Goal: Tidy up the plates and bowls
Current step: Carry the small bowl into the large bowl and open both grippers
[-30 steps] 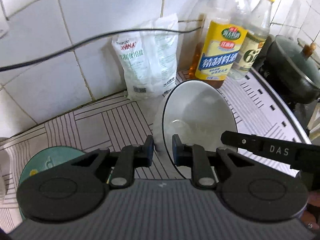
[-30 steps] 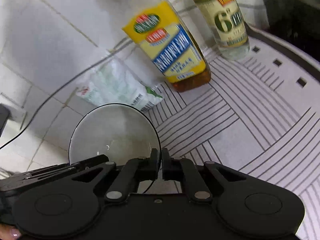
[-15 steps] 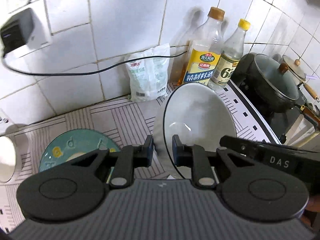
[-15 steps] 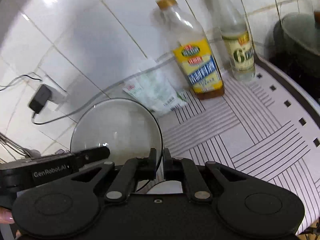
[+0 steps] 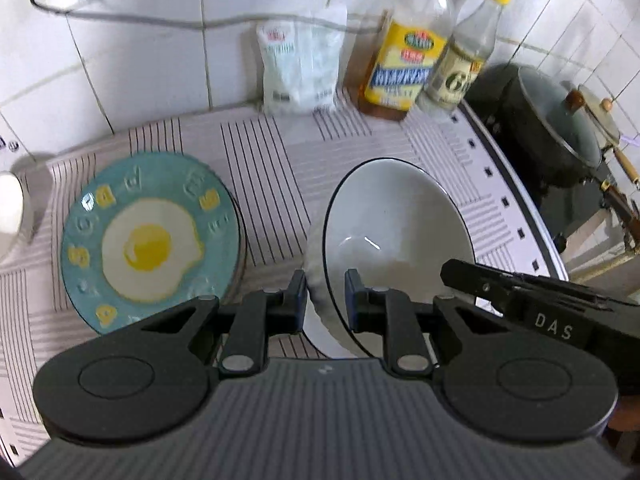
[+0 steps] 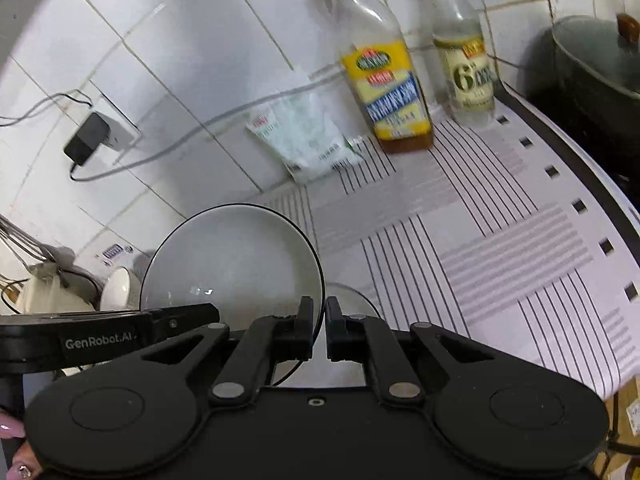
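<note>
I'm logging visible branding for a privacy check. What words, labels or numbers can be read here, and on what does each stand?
"DAS": on the right hand-held gripper, seen from the left wrist.
"GenRobot.AI": on the left hand-held gripper, seen from the right wrist.
"6": on the label of the yellow-capped bottle; the rest is blurred.
Yellow-and-blue label of the oil bottle: too blurred.
Salt bag: too blurred.

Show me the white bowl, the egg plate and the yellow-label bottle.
white bowl (image 5: 396, 216), left wrist view, inner wall.
egg plate (image 5: 150, 246), left wrist view, painted yolk.
yellow-label bottle (image 6: 390, 92), right wrist view, label.
</note>
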A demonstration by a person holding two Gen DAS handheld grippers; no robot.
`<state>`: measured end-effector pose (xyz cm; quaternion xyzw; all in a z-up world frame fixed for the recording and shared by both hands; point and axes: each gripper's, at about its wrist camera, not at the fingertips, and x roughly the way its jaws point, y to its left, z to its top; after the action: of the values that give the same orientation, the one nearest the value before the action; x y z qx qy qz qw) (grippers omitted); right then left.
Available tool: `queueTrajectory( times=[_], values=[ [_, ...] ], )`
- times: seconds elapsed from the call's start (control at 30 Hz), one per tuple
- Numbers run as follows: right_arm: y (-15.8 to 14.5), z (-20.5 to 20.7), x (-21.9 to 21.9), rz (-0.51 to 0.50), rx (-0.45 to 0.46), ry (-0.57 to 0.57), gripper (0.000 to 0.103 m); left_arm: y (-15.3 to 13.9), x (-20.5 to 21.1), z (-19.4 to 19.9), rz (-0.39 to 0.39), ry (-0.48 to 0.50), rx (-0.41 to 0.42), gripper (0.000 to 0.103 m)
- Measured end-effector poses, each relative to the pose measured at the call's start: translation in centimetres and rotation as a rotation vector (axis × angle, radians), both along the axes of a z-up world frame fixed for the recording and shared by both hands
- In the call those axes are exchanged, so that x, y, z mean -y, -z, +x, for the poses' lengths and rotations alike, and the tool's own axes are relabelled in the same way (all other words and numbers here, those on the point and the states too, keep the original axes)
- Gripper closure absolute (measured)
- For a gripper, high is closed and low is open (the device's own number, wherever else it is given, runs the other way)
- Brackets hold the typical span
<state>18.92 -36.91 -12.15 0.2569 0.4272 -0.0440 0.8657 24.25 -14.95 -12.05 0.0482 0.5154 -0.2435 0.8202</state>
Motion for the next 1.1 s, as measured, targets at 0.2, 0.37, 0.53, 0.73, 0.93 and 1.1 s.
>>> queueTrajectory(
  times=[0.2,0.37,0.53,0.73,0.93,1.1],
  values=[
    [2.0,-0.3,0.3,0.005,-0.036,0.014,0.094,2.7,0.8,0.1,0.047,-0.032,-0.084,0.085],
    [2.9,-0.4,0.1,-0.035,-0.042,0.006,0.094,5.0,2.2,-0.3,0.173,0.004,-0.123,0.085],
    [4.0,0.2,-0.3,-0.095,-0.035,-0.013,0.095,6.1,3.5,-0.8,0.246,0.059,-0.106,0.084],
    [4.9,0.2,-0.9,-0.146,-0.031,-0.037,0.094,6.4,4.0,-0.3,0.282,0.066,-0.114,0.084],
    [4.6,0.7,-2.7,-0.31,-0.013,-0.104,0.094,6.7,4.5,0.4,0.285,0.071,-0.135,0.079],
    [4.9,0.9,-3.2,-0.36,-0.021,-0.147,0.094,6.5,3.5,0.7,0.234,0.017,-0.19,0.078]
  ],
)
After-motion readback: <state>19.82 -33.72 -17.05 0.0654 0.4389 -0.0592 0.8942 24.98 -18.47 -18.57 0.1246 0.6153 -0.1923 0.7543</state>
